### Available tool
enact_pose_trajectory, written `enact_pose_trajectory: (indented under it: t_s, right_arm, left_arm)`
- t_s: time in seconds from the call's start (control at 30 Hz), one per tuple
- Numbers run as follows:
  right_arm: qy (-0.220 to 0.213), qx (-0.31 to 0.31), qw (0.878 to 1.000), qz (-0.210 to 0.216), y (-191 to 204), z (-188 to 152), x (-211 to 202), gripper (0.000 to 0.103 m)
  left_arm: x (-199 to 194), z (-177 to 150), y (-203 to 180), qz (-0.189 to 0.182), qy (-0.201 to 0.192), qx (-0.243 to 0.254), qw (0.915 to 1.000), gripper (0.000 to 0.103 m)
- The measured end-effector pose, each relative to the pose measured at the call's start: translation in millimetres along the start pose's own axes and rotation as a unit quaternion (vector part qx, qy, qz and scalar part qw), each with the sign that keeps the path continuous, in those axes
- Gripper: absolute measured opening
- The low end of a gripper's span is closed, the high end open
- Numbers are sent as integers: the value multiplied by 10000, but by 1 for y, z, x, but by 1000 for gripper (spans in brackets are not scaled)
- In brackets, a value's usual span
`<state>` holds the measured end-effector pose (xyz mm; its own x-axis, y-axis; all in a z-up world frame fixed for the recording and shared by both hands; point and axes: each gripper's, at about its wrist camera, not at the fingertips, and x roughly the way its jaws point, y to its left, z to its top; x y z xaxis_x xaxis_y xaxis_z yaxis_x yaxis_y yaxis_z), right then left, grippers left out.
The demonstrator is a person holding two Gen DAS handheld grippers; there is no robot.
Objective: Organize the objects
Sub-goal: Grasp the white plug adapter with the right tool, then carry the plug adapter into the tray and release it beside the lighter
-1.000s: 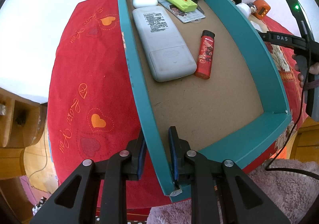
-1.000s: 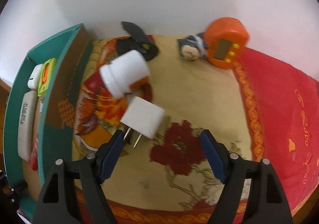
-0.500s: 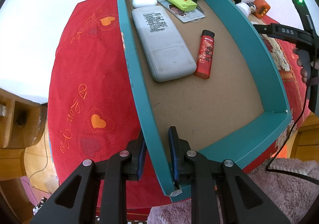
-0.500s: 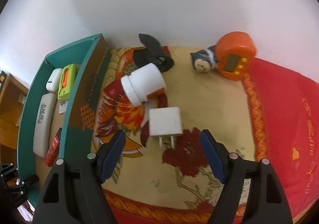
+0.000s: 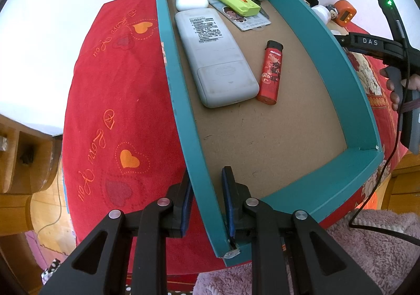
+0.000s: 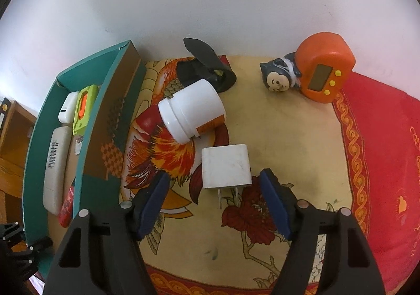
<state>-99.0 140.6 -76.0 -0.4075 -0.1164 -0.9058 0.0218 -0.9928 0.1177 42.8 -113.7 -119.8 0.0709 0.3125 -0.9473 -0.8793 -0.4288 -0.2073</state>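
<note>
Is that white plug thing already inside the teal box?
No, the white plug lies on the flowered cloth outside the teal box, between the open fingers of the right tool.

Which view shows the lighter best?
The left wrist view: the lighter lies in full sight on the box floor, beside the remote. The right wrist view shows only a red sliver behind the box wall.
</note>
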Motion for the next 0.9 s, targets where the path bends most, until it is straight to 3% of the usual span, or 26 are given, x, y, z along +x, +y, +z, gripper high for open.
enact_pose_trajectory:
  t_s: [0.13, 0.43, 0.7, 0.83, 0.9]
  right_arm:
    - [-32, -25, 9996, -266, -3, -3, -4, 35]
    - [-19, 69, 10000, -63, -2, -16, -14, 35]
    - [-268, -45, 9996, 53, 15, -26, -46, 35]
    - [-389, -249, 9988, 155, -8, 11, -46, 35]
    - [-465, -376, 9979, 234, 12, 16, -50, 35]
  left_arm:
    - [0, 1, -1, 9, 0, -23, 10000, 21]
    - [-1, 0, 0, 34, -20, -128, 9999, 21]
    - [0, 2, 0, 58, -37, -222, 9997, 21]
    - [0, 2, 0, 73, -52, -296, 9995, 21]
    - [0, 2, 0, 78, -61, -327, 9994, 21]
